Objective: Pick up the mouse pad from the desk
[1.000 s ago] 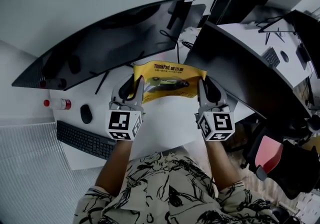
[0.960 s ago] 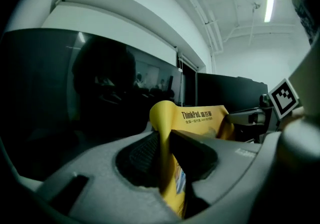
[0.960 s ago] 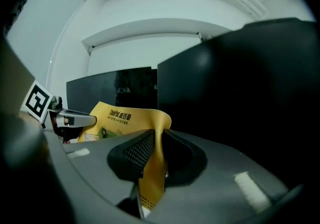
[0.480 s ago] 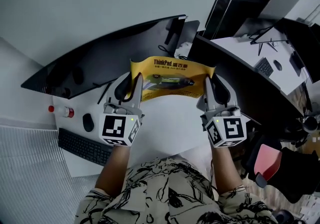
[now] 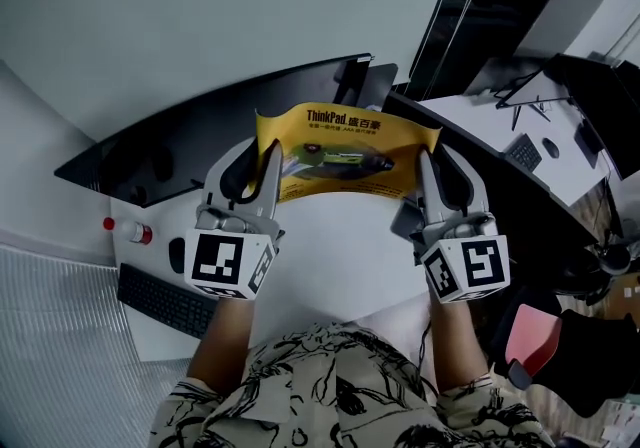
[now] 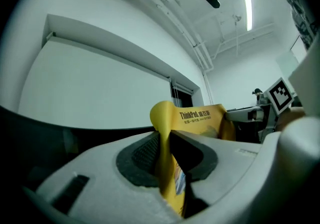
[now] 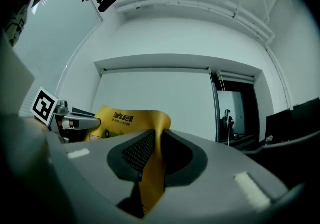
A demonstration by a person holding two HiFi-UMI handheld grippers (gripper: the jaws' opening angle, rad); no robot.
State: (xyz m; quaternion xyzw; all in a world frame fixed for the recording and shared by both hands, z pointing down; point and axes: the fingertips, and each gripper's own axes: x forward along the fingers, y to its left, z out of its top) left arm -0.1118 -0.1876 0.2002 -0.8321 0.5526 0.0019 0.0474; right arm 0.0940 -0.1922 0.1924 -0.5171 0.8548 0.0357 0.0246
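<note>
Desk: head view only; L gripper, R gripper jaws pinch mouse pad.

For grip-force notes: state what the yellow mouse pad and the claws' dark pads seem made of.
Mouse pad: thin, flexible sheet, perhaps plastic-faced foam or rubber; smooth printed yellow face, curled where the left claw and right claw pinch it. Pads: dark, matte, probably rubber; fine ribbed texture shows.

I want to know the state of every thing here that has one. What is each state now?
left tongs: shut on the mouse pad's left edge.
right tongs: shut on its right edge.
mouse pad: in the air, gripped at both side edges.
monitor: screen dark.
</note>
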